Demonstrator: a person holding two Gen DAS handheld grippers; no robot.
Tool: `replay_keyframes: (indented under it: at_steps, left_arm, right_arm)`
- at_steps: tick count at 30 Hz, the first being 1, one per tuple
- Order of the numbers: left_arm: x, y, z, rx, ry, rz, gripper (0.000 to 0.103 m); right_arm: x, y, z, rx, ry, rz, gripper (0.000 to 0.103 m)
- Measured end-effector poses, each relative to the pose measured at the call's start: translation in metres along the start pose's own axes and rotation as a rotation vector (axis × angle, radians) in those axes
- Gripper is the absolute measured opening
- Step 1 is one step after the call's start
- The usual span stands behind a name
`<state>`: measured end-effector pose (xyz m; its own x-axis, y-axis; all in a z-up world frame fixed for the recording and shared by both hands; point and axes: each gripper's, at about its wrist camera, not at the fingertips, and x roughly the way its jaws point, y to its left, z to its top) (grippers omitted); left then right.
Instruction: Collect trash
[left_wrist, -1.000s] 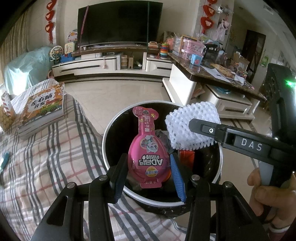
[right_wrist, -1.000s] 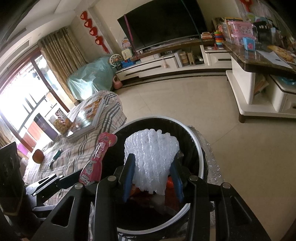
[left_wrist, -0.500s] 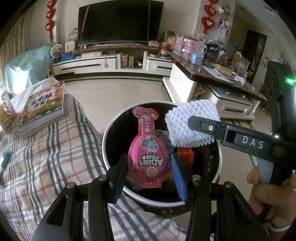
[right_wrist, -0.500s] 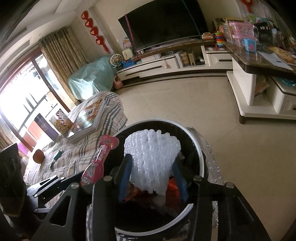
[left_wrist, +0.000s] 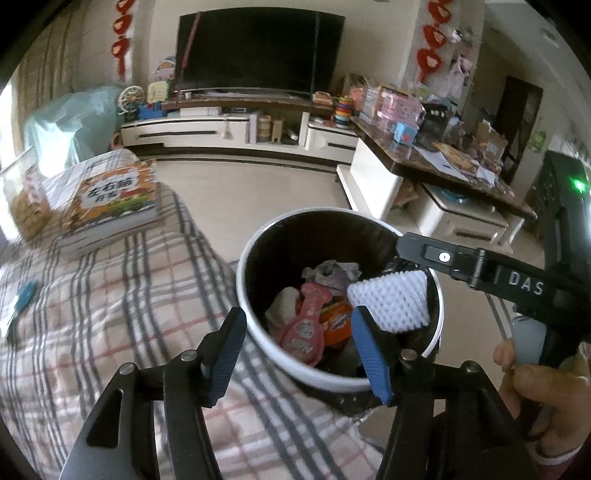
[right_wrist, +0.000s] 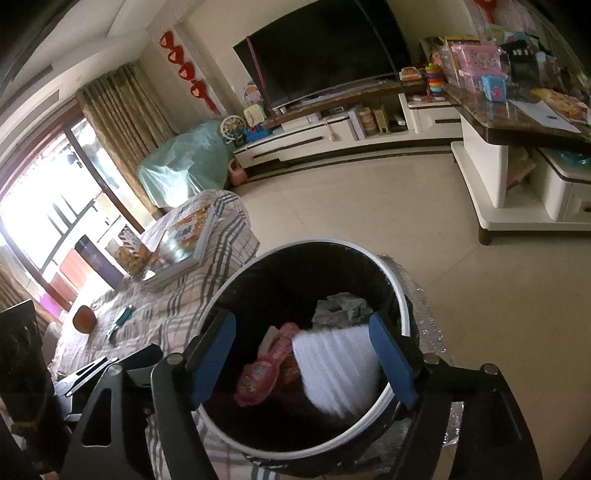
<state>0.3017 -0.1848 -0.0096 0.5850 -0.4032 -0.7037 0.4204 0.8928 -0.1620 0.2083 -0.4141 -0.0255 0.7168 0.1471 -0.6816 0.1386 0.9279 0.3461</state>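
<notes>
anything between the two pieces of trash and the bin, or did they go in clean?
Nothing visible blocks them. The pink packet and white foam net are already inside the bin. Left gripper and right gripper are opening, pads clear.

Ahead of both tongs stands the bin (left_wrist: 258, 336); in it the foam net (left_wrist: 391, 302) lies right of the pouch (left_wrist: 301, 332). Left of the bin, a book (left_wrist: 110, 203) lies on the blanket (left_wrist: 122, 302).

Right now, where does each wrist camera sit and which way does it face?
Left wrist: on the left gripper, angled down into the trash bin; shows the right gripper and a hand.
Right wrist: on the right gripper, angled down over the bin.
Shared: bin, pink wrapper, white foam net, TV.
</notes>
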Motion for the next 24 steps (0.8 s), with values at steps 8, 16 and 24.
replay_keyframes:
  at_steps: [8,16,24]
  left_arm:
    - [-0.036,0.029,-0.038,-0.099,-0.035,-0.001,0.067]
    - [-0.079,0.046,-0.079,-0.153,-0.097,0.001,0.075]
    - [-0.12,0.048,-0.113,-0.144,-0.195,0.042,0.082]
  right_arm:
    - [-0.029,0.013,-0.03,0.017,-0.05,0.009,0.088]
    - [-0.068,0.037,-0.068,-0.002,-0.158,-0.048,0.101]
    - [-0.091,0.068,-0.101,-0.091,-0.237,-0.12,0.101]
